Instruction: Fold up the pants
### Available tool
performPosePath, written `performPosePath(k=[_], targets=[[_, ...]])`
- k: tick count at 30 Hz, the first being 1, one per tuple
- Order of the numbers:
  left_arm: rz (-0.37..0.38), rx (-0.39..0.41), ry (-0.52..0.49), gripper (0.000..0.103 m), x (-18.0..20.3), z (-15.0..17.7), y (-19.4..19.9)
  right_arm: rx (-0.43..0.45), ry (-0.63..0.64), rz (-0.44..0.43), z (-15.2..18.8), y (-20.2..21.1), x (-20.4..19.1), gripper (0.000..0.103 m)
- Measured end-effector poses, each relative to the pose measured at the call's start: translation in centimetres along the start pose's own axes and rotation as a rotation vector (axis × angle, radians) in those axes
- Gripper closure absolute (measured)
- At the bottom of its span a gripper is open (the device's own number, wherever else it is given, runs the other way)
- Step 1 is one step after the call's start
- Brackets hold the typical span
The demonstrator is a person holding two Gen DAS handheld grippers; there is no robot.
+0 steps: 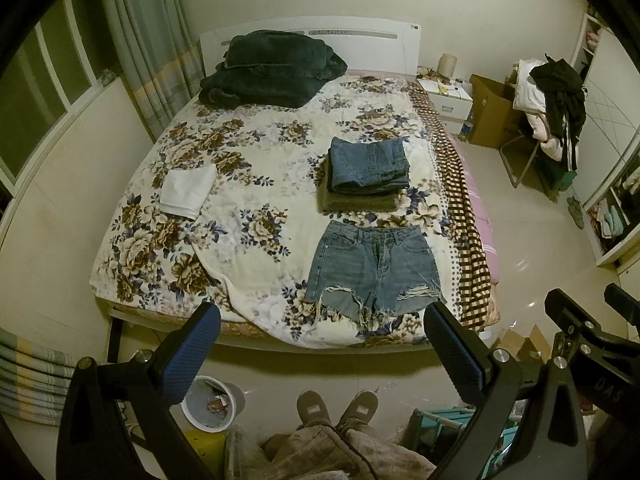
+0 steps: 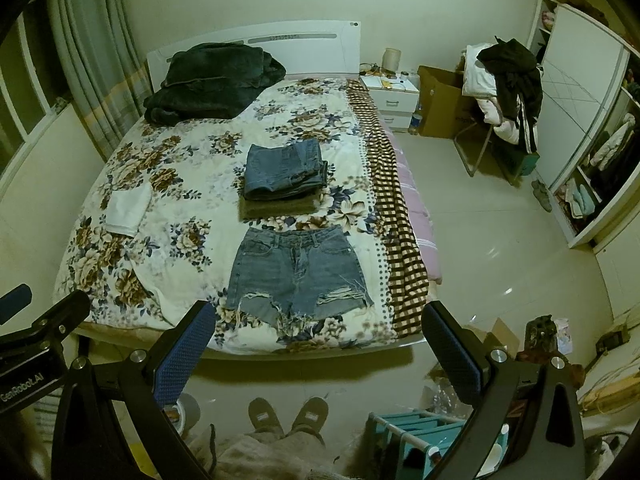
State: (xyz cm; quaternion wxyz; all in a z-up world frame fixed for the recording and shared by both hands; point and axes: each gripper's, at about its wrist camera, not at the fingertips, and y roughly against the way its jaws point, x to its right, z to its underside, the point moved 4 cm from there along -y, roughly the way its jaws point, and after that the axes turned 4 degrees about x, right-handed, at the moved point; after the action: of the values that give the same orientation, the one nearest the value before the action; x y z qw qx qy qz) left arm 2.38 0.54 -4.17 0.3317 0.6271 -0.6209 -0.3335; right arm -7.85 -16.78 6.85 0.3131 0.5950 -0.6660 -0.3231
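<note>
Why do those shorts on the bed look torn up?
The denim shorts lie flat near the bed's foot with frayed, ripped hems on both legs. It looks like deliberate distressing rather than damage. Nothing else stands out.

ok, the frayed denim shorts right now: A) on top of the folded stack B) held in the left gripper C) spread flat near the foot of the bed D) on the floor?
C: the frayed denim shorts lie spread flat on the bed, just in front of the folded stack; both grippers are open and empty.
</note>
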Motion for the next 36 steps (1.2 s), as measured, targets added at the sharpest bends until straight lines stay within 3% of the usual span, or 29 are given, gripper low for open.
performPosePath(k=[20, 26, 30, 36], targets=[[-0.002, 0.006, 0.002, 0.0, -0.2, 0.1, 0.5, 0.005, -0.005, -0.007, -1.0, 0.6, -0.7, 0.0], [-0.033, 0.031, 0.03, 0.0, -0.1, -2.7, 0.8, 0.014, -0.009, 0.006, -1.8, 0.5, -1.4, 0.0], [-0.079, 0.047, 0.052, 0.0, 0.1, -4.9, -1.0, 0.023, -0.01, 0.02, -3.0, -1.5, -1.5, 0.0], [-0.116, 0.035, 0.057, 0.0, 1.6, -5.9, -6.0, 0.0, -0.002, 0.023, -4.3, -8.6, 0.2, 0.0]])
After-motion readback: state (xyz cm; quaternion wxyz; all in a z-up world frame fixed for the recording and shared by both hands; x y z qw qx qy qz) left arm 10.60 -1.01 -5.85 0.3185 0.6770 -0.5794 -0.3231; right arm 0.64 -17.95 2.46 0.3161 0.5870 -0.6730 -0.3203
